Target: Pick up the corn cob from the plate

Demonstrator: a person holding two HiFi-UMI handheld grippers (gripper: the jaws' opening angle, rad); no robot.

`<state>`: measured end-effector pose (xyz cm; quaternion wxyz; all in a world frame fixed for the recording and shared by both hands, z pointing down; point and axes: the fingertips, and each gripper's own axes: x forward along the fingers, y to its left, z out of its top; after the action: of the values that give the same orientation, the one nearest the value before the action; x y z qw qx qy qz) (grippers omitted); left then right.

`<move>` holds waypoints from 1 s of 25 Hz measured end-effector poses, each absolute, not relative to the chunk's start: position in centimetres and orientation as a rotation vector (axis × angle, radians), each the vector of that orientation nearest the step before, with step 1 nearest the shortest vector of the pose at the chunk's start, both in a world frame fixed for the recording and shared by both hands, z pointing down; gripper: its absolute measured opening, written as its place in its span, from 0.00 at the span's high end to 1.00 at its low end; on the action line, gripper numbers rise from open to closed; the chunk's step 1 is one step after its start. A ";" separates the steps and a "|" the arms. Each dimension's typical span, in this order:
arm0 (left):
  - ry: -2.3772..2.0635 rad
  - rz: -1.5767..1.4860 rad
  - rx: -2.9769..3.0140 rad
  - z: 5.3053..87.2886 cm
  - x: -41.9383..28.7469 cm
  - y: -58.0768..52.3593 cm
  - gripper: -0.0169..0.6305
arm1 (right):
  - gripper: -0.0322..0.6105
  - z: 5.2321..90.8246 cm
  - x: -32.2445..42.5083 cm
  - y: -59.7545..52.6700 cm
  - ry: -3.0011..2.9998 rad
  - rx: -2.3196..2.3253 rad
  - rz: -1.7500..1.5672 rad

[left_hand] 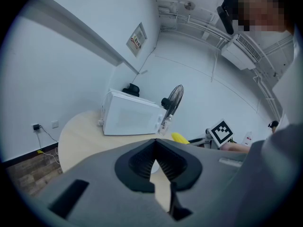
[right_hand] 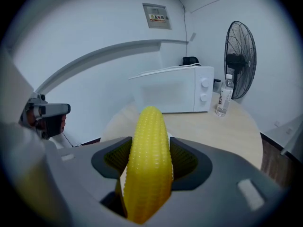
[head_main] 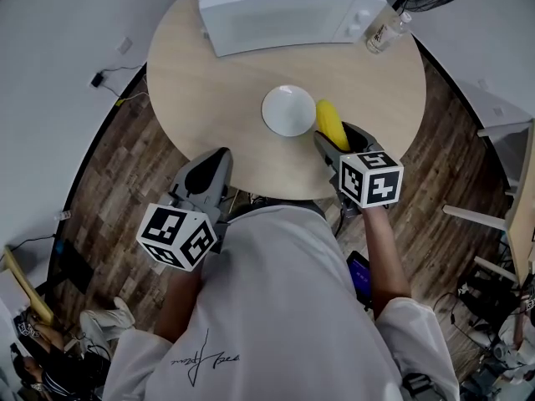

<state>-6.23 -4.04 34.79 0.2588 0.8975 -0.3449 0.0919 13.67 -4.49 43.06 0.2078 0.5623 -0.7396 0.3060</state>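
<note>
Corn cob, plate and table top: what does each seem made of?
Corn cob: probably moulded plastic or rubber, going by the uniform yellow, very even kernel rows and slight sheen, though a real cob cannot be ruled out.
Plate: glossy plain white, either ceramic or melamine; the look does not settle which.
Table top: pale wood grain with a matt finish, likely laminate or veneer.

yellow corn cob (right_hand: pixel 149 160), white plate (head_main: pixel 288 110)
</note>
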 end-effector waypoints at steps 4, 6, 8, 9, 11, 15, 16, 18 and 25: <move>-0.942 0.242 2.424 34.9 -6.4 -4.1 0.98 | 0.54 42.3 14.4 -4.0 -2.060 1.628 0.861; -0.944 0.239 2.421 34.9 -6.5 -4.0 0.98 | 0.54 42.0 14.6 -3.6 -2.065 1.647 0.871; -0.946 0.234 2.418 34.9 -6.7 -3.9 0.98 | 0.54 41.8 14.7 -3.2 -2.074 1.656 0.878; -0.949 0.231 2.417 34.8 -6.7 -3.8 0.98 | 0.54 41.7 14.7 -2.9 -2.080 1.661 0.883; -0.961 0.226 2.421 34.6 -6.8 -3.9 0.98 | 0.54 41.4 14.8 -2.6 -2.087 1.676 0.887; -0.966 0.224 2.422 34.6 -6.7 -4.1 0.98 | 0.54 40.8 15.2 -2.1 -2.101 1.709 0.890; -0.965 0.224 2.420 34.6 -6.7 -4.1 0.98 | 0.54 40.5 15.2 -2.0 -2.110 1.716 0.897; -0.962 0.222 2.418 34.6 -6.7 -4.2 0.98 | 0.54 40.0 15.2 -1.7 -2.131 1.735 0.914; -0.972 0.215 2.420 34.4 -6.9 -4.9 0.98 | 0.54 38.6 16.0 -1.2 -2.163 1.820 0.916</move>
<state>-6.87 -4.91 34.38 0.2594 0.8931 -0.3588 0.0792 15.98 -1.16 38.61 0.0848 0.6101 -0.7254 0.3073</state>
